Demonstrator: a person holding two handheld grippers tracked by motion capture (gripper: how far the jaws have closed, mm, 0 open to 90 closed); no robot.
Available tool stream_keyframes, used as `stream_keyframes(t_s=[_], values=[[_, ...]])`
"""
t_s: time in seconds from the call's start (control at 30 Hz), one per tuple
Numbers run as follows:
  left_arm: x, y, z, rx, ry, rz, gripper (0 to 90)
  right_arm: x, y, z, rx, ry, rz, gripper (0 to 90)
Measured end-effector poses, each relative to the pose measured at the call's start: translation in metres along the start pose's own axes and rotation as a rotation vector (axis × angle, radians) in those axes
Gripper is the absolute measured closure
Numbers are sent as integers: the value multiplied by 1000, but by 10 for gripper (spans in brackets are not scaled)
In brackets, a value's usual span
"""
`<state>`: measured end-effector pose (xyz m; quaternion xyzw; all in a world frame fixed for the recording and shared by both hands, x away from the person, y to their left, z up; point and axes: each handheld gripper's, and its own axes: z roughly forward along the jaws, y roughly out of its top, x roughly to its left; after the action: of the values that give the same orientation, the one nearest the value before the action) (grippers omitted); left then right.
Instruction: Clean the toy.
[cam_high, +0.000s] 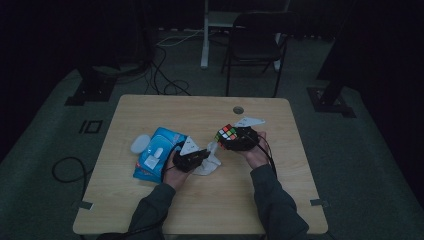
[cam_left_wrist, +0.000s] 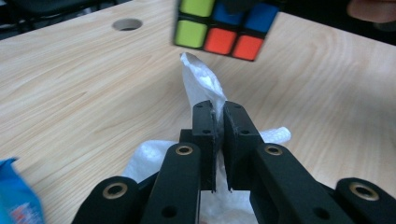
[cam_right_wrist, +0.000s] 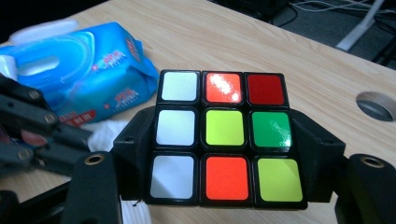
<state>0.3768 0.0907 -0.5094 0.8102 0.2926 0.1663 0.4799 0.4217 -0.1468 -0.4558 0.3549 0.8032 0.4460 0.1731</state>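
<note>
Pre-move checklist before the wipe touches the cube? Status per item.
1. Left gripper shut on the white wipe: ok.
2. Right gripper shut on the puzzle cube, jaws on opposite sides: ok.
3. Wipe tip free and pointing up at the cube: ok.
4. Wipe touching the cube: not ok, a gap shows.
5. Blue wipes pack off to the side: ok.
6. Dirt on the cube faces: cannot tell.

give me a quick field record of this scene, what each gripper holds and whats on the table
left gripper: shut on a white wipe, pinched corner sticking up
right gripper: shut on a puzzle cube, held above the table
cube face toward camera: white, orange, red, yellow, green
table: light wood, round hole near far edge
also on table: blue wipes pack, at the left gripper's side
</note>
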Motion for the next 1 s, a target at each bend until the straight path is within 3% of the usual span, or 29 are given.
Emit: stream_keyframes(t_s=[0.3, 0.63, 1.0], values=[[3, -2, 3, 18, 75, -26, 847, -6, -12, -4, 28, -58, -4, 340], [11, -13, 4, 42, 141, -70, 833, -12, -26, -6, 52, -85, 17, 340], [13, -14, 7, 57, 163, -84, 789, -16, -40, -1, 94, -115, 23, 340]])
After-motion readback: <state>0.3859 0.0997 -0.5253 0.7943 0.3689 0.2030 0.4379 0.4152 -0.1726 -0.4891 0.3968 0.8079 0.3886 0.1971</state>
